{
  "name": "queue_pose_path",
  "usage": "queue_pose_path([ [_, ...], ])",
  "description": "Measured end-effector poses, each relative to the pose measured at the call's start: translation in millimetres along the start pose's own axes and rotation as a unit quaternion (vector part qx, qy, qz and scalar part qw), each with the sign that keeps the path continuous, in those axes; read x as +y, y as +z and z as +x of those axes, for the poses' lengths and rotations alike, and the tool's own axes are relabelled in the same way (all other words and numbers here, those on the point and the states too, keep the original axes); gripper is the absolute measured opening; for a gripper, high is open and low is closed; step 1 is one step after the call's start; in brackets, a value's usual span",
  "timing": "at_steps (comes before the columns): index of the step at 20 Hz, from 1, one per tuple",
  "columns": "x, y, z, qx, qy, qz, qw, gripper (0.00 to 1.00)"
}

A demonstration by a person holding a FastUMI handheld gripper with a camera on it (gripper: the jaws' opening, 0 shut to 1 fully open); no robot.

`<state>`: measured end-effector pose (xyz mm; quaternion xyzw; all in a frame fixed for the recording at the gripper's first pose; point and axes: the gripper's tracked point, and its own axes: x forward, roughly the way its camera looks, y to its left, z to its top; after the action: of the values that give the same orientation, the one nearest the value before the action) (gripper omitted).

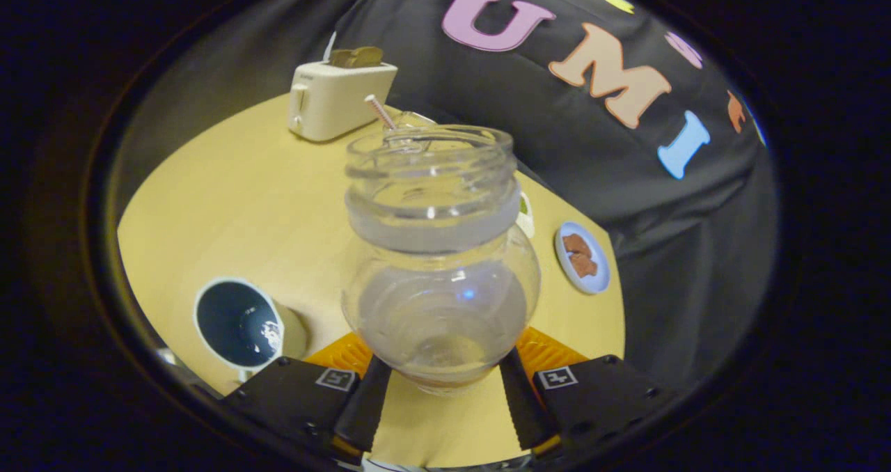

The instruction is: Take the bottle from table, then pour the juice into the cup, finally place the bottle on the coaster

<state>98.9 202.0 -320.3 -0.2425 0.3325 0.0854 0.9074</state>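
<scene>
A clear glass bottle (440, 249) with a wide open mouth stands between my fingers, and my gripper (444, 364) is shut on its lower body. Only a thin brownish layer of liquid shows at its bottom. A white cup (240, 324) with a dark inside, holding some liquid, sits on the table just left of my left finger. An orange ribbed coaster (550, 354) shows on both sides of the bottle's base, right behind my fingertips. I cannot tell whether the bottle's base touches it.
On the yellow round table (243, 200), a cream toaster (337, 96) with bread stands at the far side. A glass with a striped straw (381, 112) is behind the bottle. A blue plate (583, 257) with brown pieces lies to the right, near the table's edge.
</scene>
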Motion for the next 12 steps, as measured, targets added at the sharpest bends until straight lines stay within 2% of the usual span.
queue_pose_path([
  [2, 5.0, 15.1, 11.7, -0.009, 0.034, 0.065, 0.997, 0.79],
  [5, 5.4, 38.8, 30.8, -0.025, 0.071, 0.154, 0.985, 0.79],
  [9, -5.0, 66.5, 63.1, -0.056, 0.088, 0.237, 0.966, 0.79],
  [12, -19.6, 71.8, 88.2, -0.067, 0.078, 0.266, 0.958, 0.79],
])
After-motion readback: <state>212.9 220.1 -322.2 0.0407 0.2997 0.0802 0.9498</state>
